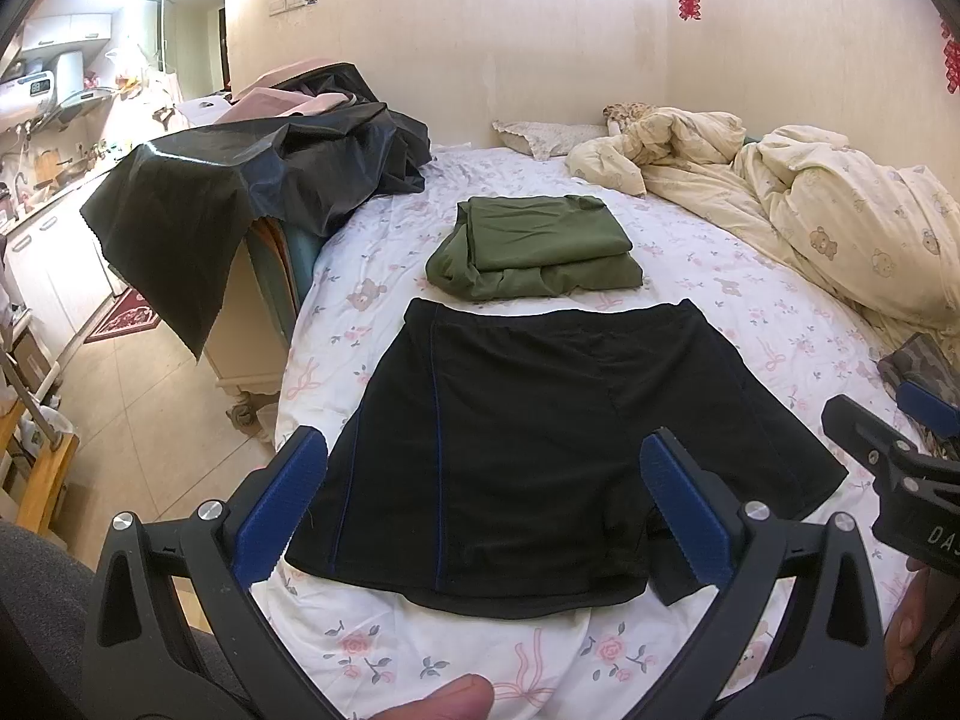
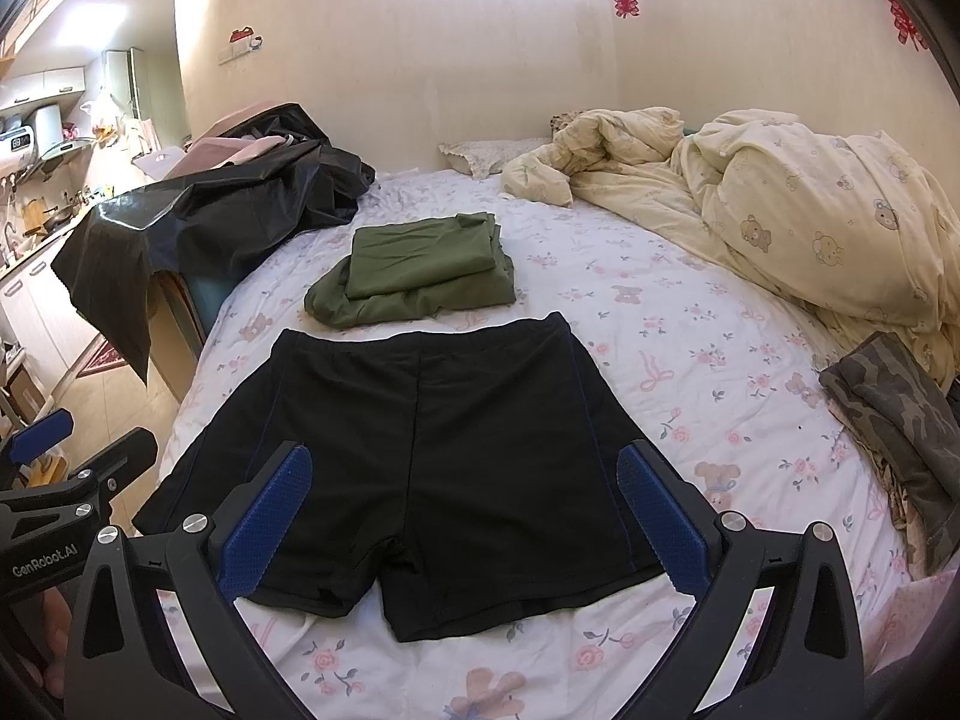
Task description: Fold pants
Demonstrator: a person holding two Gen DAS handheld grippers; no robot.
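Black shorts with thin blue side stripes [image 1: 540,438] lie spread flat on the floral bed sheet [image 1: 372,300], waistband far, leg hems near me. They also show in the right wrist view [image 2: 432,450]. My left gripper [image 1: 486,468] is open and empty, held above the left leg hem. My right gripper [image 2: 465,480] is open and empty, above the right leg and crotch area. The right gripper shows at the right edge of the left wrist view [image 1: 888,450]; the left gripper shows at the left edge of the right wrist view [image 2: 72,462].
A folded olive-green garment [image 1: 534,246] lies just beyond the shorts. A rumpled cream duvet [image 2: 780,210] fills the far right. A camouflage garment [image 2: 900,420] lies at the right edge. Black plastic sheeting [image 1: 252,180] covers furniture left of the bed; floor lies beyond the left edge.
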